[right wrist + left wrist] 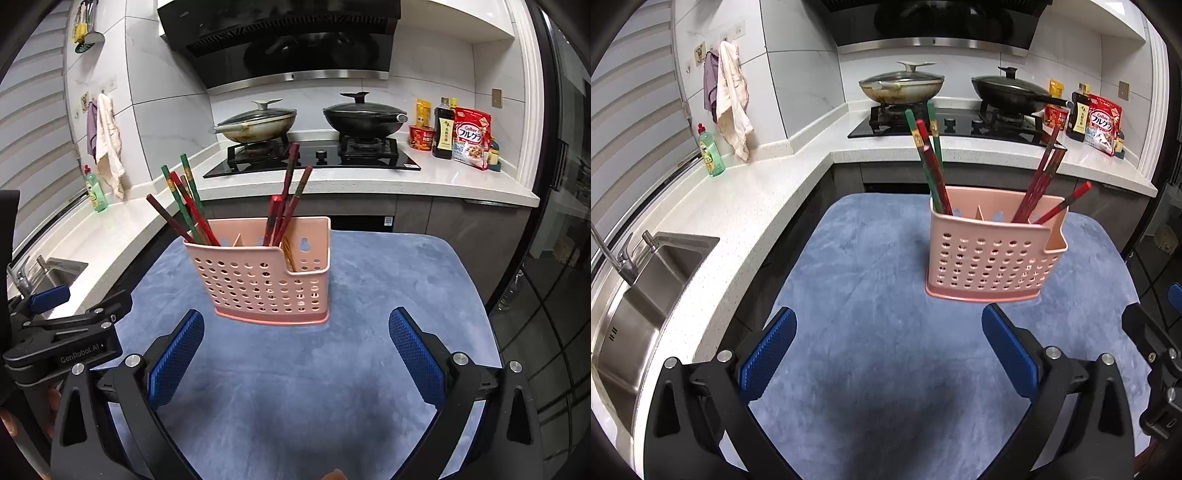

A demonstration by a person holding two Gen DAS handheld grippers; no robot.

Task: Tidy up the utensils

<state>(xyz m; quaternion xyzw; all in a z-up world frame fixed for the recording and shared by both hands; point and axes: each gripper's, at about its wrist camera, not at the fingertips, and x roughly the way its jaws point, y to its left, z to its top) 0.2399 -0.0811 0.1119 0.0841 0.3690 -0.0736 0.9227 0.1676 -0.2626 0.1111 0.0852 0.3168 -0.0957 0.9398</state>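
The perforated pink plastic utensil caddy (pixel 266 273) stands upright on the blue plush mat (pixel 295 387) covering the bench, red and green chopsticks (pixel 184 206) leaning in its end compartments; the left gripper (pixel 888 350) and right gripper (pixel 295 350) hover before it, both jaws fully spread and empty. Risk: a jaw catching a leaning stick would likely tip the light caddy. Legible: "GenRobot.AI" on the gripper housing; the red cereal bag (pixel 471 138) seemingly reads "Calbee"

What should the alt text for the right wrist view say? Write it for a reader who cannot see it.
A pink perforated utensil holder stands on a blue mat, with red and green chopsticks leaning in its left compartment and red chopsticks in its right. The open right gripper hangs empty before it, the left gripper at the left edge.
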